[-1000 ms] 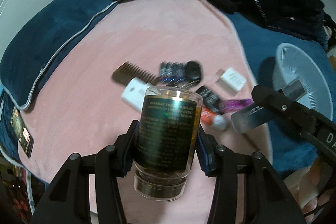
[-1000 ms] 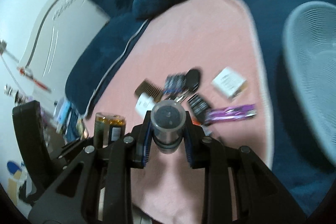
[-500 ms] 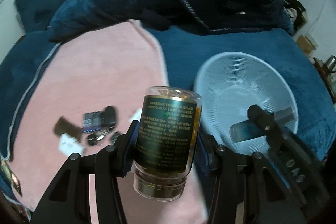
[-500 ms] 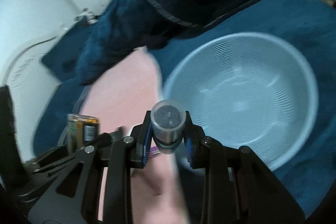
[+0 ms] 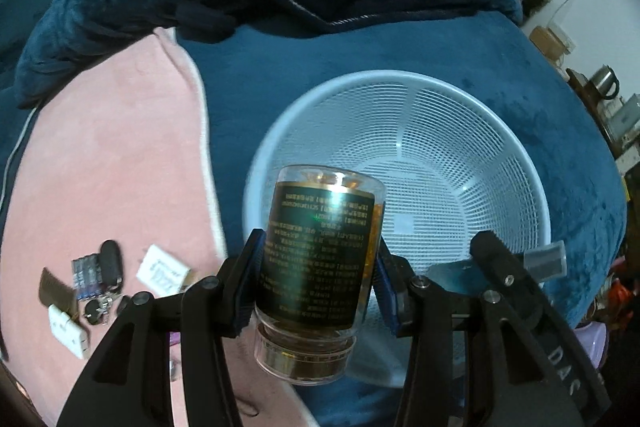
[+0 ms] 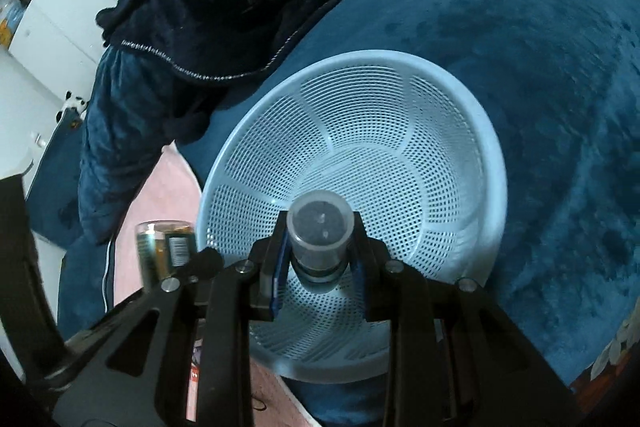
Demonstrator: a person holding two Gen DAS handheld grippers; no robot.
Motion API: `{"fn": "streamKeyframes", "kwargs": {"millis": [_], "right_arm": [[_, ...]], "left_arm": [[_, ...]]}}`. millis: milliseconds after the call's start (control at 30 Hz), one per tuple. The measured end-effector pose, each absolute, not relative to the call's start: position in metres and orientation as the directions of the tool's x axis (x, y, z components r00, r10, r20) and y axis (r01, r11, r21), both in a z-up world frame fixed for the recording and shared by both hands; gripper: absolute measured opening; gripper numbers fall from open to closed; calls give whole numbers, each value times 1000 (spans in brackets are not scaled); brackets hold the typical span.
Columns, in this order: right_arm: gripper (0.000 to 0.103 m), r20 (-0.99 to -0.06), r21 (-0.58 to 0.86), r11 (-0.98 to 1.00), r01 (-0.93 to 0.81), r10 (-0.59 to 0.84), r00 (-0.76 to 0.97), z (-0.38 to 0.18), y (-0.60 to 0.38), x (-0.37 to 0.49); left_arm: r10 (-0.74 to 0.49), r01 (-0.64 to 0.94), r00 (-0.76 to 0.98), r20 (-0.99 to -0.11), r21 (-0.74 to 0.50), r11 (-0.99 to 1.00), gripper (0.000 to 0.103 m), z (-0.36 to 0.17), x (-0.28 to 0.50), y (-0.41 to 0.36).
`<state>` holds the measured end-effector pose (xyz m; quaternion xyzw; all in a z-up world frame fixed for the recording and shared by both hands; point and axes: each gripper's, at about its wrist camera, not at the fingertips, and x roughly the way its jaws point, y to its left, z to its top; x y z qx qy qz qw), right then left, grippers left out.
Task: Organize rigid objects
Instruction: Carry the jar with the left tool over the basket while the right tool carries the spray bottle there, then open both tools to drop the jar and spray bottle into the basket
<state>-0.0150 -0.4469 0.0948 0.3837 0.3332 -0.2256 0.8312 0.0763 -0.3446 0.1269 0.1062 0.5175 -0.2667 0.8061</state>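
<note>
The left hand-held gripper [image 5: 316,279] is clamped on a clear jar [image 5: 318,255] with a dark gold-edged label, its pads pressed to the jar's sides and the lid end toward the camera. Just beyond the jar sits a pale blue mesh basket [image 5: 500,147] on a blue bed cover [image 5: 280,67]. To this gripper's left, on a pink blanket [image 5: 112,147], lie a comb [image 5: 52,287], batteries [image 5: 86,273], a white box [image 5: 162,271] and a white charger [image 5: 68,327].

The right hand-held gripper [image 6: 320,259] grips a small grey tube [image 6: 320,227] end-on between its pads, directly in front of the basket [image 6: 460,115]. The jar [image 6: 166,247] shows low on its left, in the other gripper.
</note>
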Motion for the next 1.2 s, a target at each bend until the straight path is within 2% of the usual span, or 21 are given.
{"fn": "streamKeyframes", "kwargs": {"millis": [333,433,533,567,600,667,733,800,933,967,1200], "right_arm": [[30,-730,497,552,670,-151,666,91,-456,-22],[32,-734,472,543,695,-194,650,95,-455,-24],[54,-738,473,514,715,-211,641,93,-458,-30],[58,-734,480,508,715,-214,645,93,-459,-32],[59,-729,484,504,715,-219,648,93,-460,-34],[72,-719,490,505,711,-227,657,94,-459,-35],[81,-705,494,516,700,-233,669,96,-456,-36],[85,-693,493,534,686,-236,681,99,-452,-35],[100,-684,485,571,662,-223,694,102,-446,-29],[103,-684,484,582,654,-215,697,103,-444,-27],[103,-668,444,677,587,-187,720,109,-418,-13]], "left_arm": [[-314,540,295,-902,-114,834,51,116,84,-358],[-333,534,289,-898,-138,834,60,119,84,-356],[-336,530,300,-893,-137,837,68,123,83,-350],[-338,528,291,-895,-144,837,77,122,84,-348],[-340,521,286,-896,-152,840,82,123,86,-345],[-343,499,310,-887,-156,853,89,126,88,-335],[-341,483,337,-877,-150,863,92,131,89,-327],[-320,461,369,-873,-127,878,100,135,89,-320],[-280,421,427,-860,-85,903,102,144,90,-300],[-271,412,437,-858,-78,908,102,146,90,-295],[-211,357,472,-856,-34,934,102,148,91,-259]]}}
